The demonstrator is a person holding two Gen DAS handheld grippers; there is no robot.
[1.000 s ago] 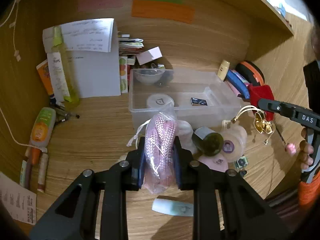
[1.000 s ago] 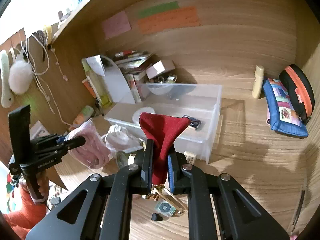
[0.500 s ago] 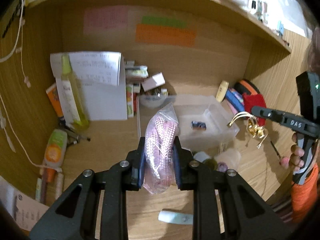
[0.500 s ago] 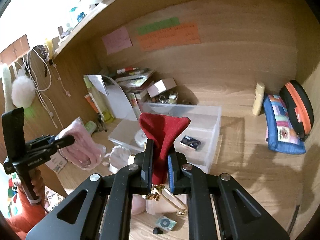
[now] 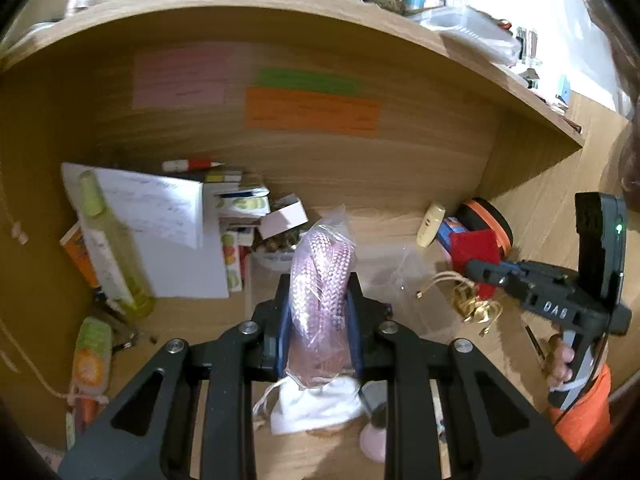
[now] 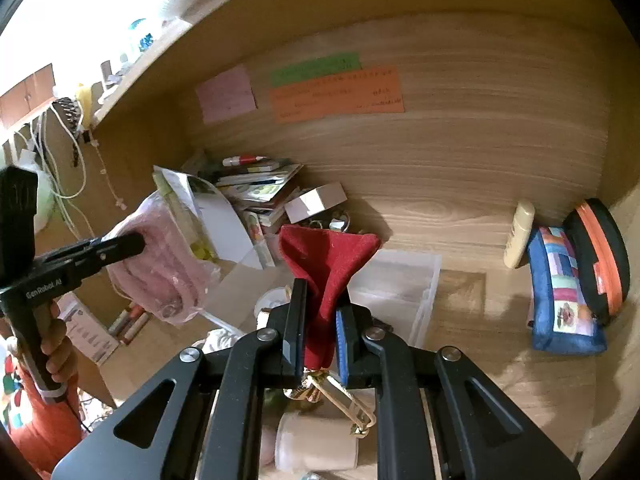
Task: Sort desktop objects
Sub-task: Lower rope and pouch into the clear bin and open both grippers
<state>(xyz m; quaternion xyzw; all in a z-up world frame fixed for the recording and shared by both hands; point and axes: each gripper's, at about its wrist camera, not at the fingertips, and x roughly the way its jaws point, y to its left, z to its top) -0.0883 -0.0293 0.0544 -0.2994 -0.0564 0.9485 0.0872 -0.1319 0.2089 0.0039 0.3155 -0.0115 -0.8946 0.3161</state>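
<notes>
Wooden desk [image 6: 472,292] under an overhanging shelf, back panel carrying pink, green and orange paper notes [image 6: 338,94]. Clear plastic bin [image 6: 404,292] resting on desk near centre; taken as landmark.

Left of bin: leaning stack of books and papers [image 6: 256,190], white sheet [image 5: 160,216] and tall yellow-green bottle [image 5: 108,240] propped in front. Right of bin: blue patchwork pouch [image 6: 564,296] beside black-and-orange case [image 6: 600,256], cream tube [image 6: 520,234] standing against back panel.

Left gripper [image 5: 320,312] raised above near-left side of bin, jaws clamped on clear bag of pink braided cord [image 5: 320,276]; bag clear of desk. Right gripper [image 6: 320,316] raised above near side of bin, jaws pinched tight on red cloth pouch [image 6: 328,260], gold clasp hardware [image 6: 340,396] dangling below.

In front of bin, on desk: white drawstring bag [image 5: 312,400], small pale jar [image 6: 316,444].
</notes>
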